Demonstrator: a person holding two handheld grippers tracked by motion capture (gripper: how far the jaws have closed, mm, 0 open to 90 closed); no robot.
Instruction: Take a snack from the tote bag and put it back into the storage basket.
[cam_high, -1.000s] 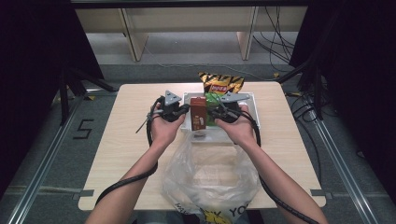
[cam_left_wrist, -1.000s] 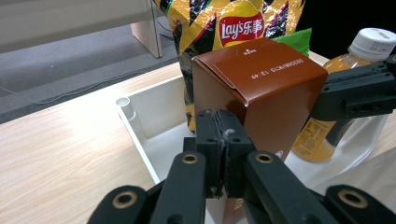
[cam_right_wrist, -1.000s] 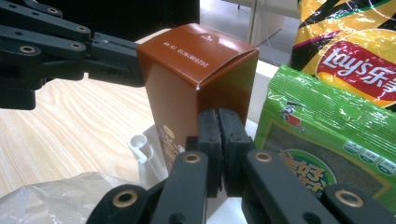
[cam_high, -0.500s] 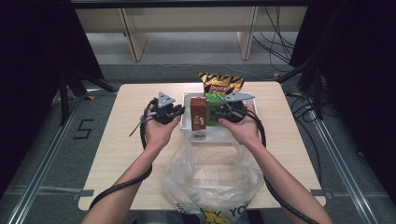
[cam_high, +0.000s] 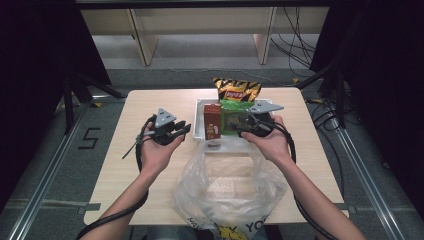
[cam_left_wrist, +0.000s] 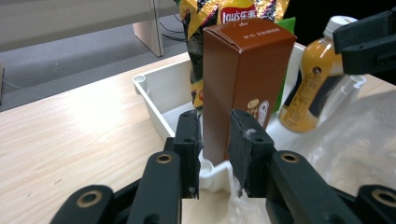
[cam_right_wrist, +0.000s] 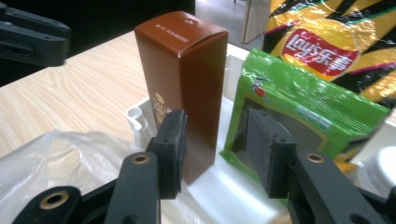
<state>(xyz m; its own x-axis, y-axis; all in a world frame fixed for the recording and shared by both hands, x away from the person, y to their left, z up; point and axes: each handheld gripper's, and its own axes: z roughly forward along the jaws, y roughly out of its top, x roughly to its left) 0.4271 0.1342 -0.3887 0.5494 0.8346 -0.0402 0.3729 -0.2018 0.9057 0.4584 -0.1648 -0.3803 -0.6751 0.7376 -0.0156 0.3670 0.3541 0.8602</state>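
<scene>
A brown carton (cam_high: 212, 121) stands upright at the left of a white tray (cam_high: 199, 106), beside a green packet (cam_high: 233, 118) and a yellow chip bag (cam_high: 236, 90). My left gripper (cam_high: 186, 131) hovers left of the tray, its jaws pointing at the carton (cam_left_wrist: 243, 79). The jaws (cam_left_wrist: 215, 135) have just been opening and hold nothing. My right gripper (cam_high: 240, 128) sits over the tray's right part. It (cam_right_wrist: 215, 135) has also been opening, with the carton (cam_right_wrist: 187, 79) and packet (cam_right_wrist: 303, 112) beyond the gap and nothing pressed.
A clear plastic bag (cam_high: 230, 185) lies open on the wooden table (cam_high: 150, 100) in front of the tray, its rim reaching the tray's near wall. An orange juice bottle (cam_left_wrist: 310, 84) stands in the tray behind the carton. Dark stands flank the table.
Both grippers were shut close together at the tray's near edge; now their jaws stand apart. The left hand has drawn away to the left, and the right has shifted slightly.
</scene>
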